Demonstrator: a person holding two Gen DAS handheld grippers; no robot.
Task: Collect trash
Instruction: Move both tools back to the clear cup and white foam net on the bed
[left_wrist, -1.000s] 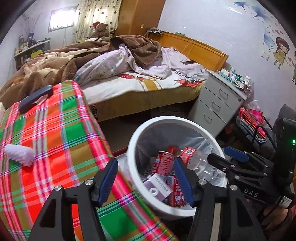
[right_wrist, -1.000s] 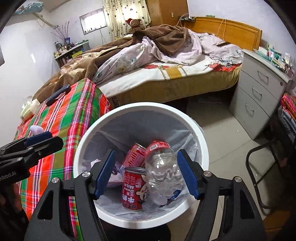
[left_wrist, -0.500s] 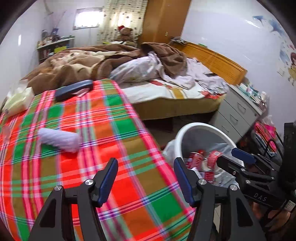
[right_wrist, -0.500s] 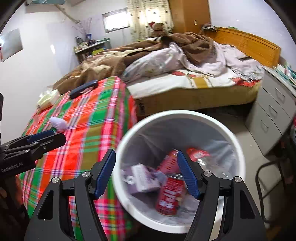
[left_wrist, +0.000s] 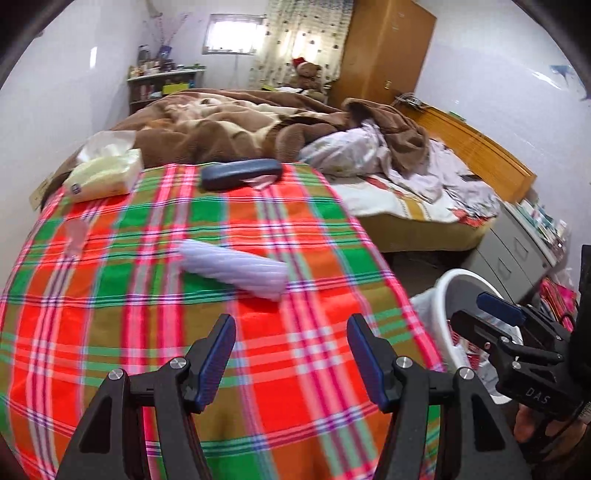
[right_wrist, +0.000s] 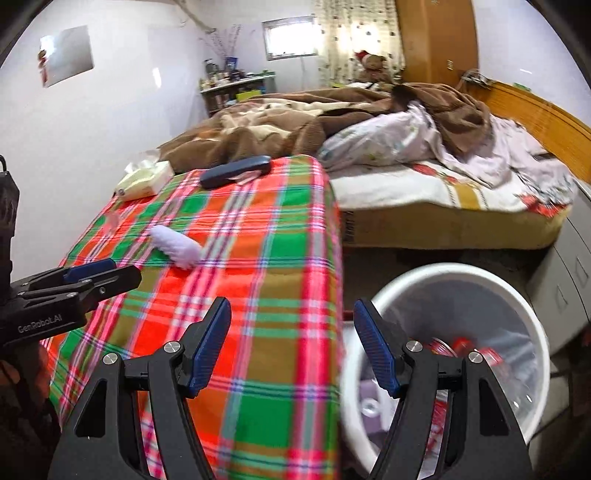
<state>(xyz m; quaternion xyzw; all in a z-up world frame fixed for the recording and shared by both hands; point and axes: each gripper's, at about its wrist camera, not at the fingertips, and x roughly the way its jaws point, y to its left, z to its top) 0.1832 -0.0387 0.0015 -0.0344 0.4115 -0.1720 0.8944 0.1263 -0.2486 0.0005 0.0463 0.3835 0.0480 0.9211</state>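
We hold our left hand-held gripper (left_wrist: 291, 354) over the plaid-covered bench (left_wrist: 155, 332), its jaws apart with nothing between them. Ahead of it on the cloth lies a pale ribbed wrapper (left_wrist: 236, 267), with a tissue pack (left_wrist: 103, 177) and a dark case (left_wrist: 240, 173) at the far edge. Our right hand-held gripper (right_wrist: 291, 347) also stands open and empty, over the bench's edge just beside the white trash bin (right_wrist: 480, 275), where red cans (right_wrist: 443, 345) lie inside.
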